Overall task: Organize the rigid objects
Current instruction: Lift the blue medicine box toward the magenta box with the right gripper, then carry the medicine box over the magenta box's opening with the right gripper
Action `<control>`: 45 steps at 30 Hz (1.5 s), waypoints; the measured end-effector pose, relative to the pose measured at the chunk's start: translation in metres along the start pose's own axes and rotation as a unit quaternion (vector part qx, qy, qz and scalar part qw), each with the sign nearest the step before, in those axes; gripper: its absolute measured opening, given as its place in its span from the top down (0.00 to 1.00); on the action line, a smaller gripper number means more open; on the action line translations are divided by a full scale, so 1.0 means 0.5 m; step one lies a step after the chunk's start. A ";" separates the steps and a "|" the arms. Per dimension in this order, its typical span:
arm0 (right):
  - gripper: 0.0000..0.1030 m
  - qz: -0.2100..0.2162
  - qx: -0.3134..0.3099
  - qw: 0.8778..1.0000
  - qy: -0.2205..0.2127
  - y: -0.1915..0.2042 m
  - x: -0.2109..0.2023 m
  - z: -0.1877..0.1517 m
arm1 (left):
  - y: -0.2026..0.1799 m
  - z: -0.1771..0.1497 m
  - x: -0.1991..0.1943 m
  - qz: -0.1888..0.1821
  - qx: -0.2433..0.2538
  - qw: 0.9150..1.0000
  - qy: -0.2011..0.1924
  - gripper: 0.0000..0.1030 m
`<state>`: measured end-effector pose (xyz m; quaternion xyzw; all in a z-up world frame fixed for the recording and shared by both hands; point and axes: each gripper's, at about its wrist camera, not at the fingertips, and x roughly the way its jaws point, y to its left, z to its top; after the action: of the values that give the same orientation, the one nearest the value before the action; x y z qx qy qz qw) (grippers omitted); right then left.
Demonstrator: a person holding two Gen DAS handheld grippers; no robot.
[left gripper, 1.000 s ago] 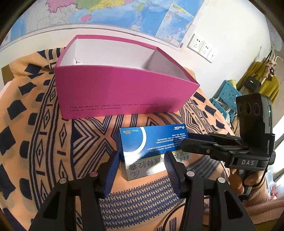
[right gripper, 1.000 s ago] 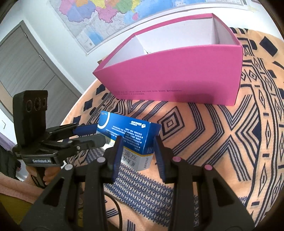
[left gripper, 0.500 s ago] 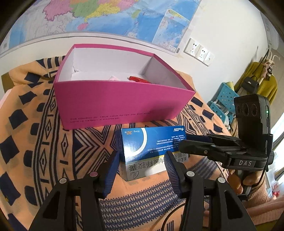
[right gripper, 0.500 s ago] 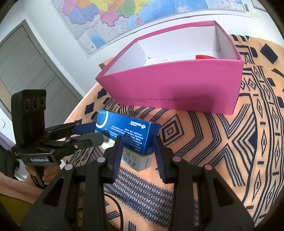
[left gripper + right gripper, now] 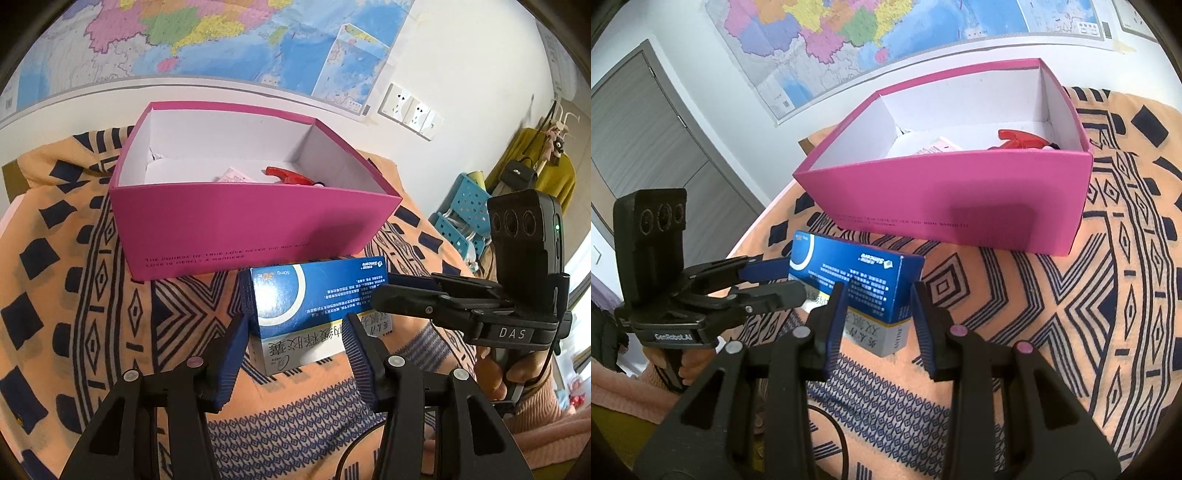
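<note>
A blue and white medicine carton (image 5: pixel 314 306) is held up above the patterned cloth, in front of the pink box (image 5: pixel 236 225). My left gripper (image 5: pixel 295 336) is shut on its left end and my right gripper (image 5: pixel 879 306) is shut on its right end (image 5: pixel 864 284). Each gripper shows in the other's view: the right one (image 5: pixel 406 295) and the left one (image 5: pixel 768 280). The pink box (image 5: pixel 960 199) is open at the top and holds a red object (image 5: pixel 291 177) and a pink-white packet (image 5: pixel 232 176).
An orange cloth with navy patterns (image 5: pixel 74 295) covers the surface. A wall with a map (image 5: pixel 221 37) and sockets (image 5: pixel 410 110) stands behind the box. A blue crate (image 5: pixel 461 206) and hanging bags are at the far right. A grey door (image 5: pixel 646 129) is at left.
Both grippers have risen with the carton between them. The view now looks down into the pink box, so the red object and packet inside show.
</note>
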<state>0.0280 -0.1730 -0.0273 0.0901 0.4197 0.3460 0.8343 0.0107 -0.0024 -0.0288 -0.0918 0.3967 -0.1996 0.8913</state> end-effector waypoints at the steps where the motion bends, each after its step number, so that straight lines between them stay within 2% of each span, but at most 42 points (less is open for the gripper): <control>1: 0.63 -0.001 -0.001 1.000 0.000 0.001 0.001 0.001 | 0.000 0.001 0.000 0.000 0.000 1.000 -0.001 0.49; 45: 0.63 -0.017 -0.036 0.998 -0.046 0.017 -0.041 0.051 | -0.023 0.063 -0.018 0.004 0.029 0.999 -0.039 0.49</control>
<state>0.0347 -0.1766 0.0057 0.0682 0.3698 0.3421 0.8611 0.0253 -0.0086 0.0021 -0.0726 0.3558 -0.2038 0.9092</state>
